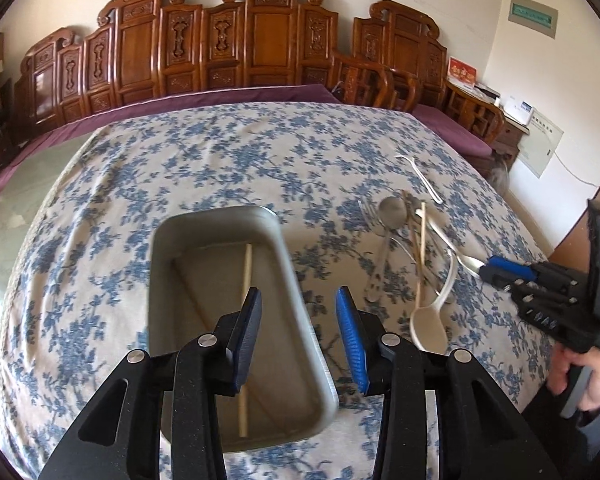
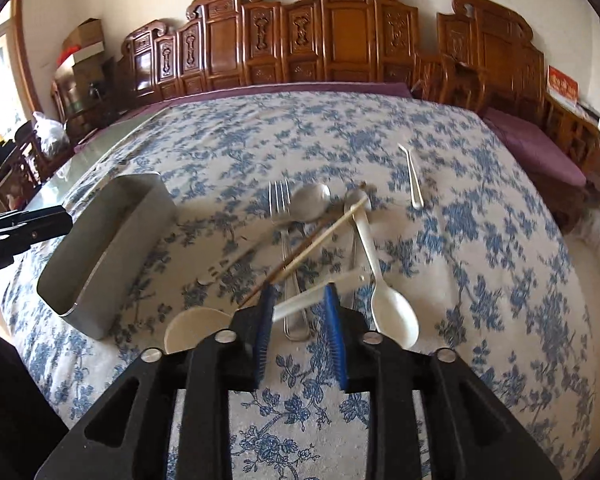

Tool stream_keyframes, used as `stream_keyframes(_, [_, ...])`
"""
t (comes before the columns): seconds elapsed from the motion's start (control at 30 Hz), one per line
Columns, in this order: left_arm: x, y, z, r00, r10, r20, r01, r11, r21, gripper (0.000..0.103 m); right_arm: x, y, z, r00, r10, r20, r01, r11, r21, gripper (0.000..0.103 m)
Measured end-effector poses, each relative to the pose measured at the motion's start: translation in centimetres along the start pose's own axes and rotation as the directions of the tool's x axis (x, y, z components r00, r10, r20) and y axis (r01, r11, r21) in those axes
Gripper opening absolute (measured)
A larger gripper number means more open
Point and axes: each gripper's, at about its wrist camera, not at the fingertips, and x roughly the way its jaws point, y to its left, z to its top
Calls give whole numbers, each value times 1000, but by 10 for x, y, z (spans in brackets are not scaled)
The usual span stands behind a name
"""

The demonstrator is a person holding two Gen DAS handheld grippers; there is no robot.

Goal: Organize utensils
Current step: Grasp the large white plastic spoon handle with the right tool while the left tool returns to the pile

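A table covered with a blue-flowered cloth (image 1: pixel 220 152) carries a grey metal tray (image 1: pixel 172 240) toward its near left side, and a single pale chopstick (image 1: pixel 246 280) lies lengthwise on the tray's floor. The left gripper (image 1: pixel 298 300) hangs over the tray's right wall with its jaws partly apart and nothing between them. To the right of the tray, about the middle of the table, the utensils lie in a loose heap: a metal fork (image 2: pixel 280 200), a metal spoon (image 2: pixel 310 202), a chopstick (image 2: pixel 320 236) slanting across them, a dark-tipped stick beside it, and a white plastic spoon (image 2: pixel 392 312) with its bowl toward the near edge. A second white spoon (image 2: pixel 192 326) lies nearest the near edge, its handle running between the fingers of the right gripper (image 2: pixel 300 300); those jaws stand partly apart, and whether the pads touch the handle I cannot tell. Farther back, toward the far right of the table, a pair of metal tongs (image 2: pixel 412 176) lies apart from the heap. A carved wooden screen (image 2: pixel 340 40) stands behind the table.
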Motion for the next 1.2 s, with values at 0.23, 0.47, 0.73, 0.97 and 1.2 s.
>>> stream_keyframes(0.23, [8, -20, -4, 1000, 0, -13, 1, 999, 40, 36, 26, 10, -10, 998, 35, -45, -33, 998, 52, 41])
stream_keyframes(0.47, [12, -28, -7, 1000, 7, -24, -6, 998, 58, 36, 30, 24, -16, 996, 68, -56, -65, 996, 64, 41])
stream_keyframes(0.73, [9, -30, -8, 1000, 10, -21, -8, 998, 64, 37, 50, 45, -23, 993, 43, -105, -40, 999, 29, 42])
stream_keyframes(0.97, [8, -30, -9, 1000, 15, -23, -14, 998, 67, 37, 51, 43, -23, 996, 7, -91, -6, 1000, 13, 26])
stream_keyframes(1.2, [8, -33, -10, 999, 25, -24, -23, 997, 74, 37, 48, 32, -24, 995, 36, -90, -33, 999, 37, 3])
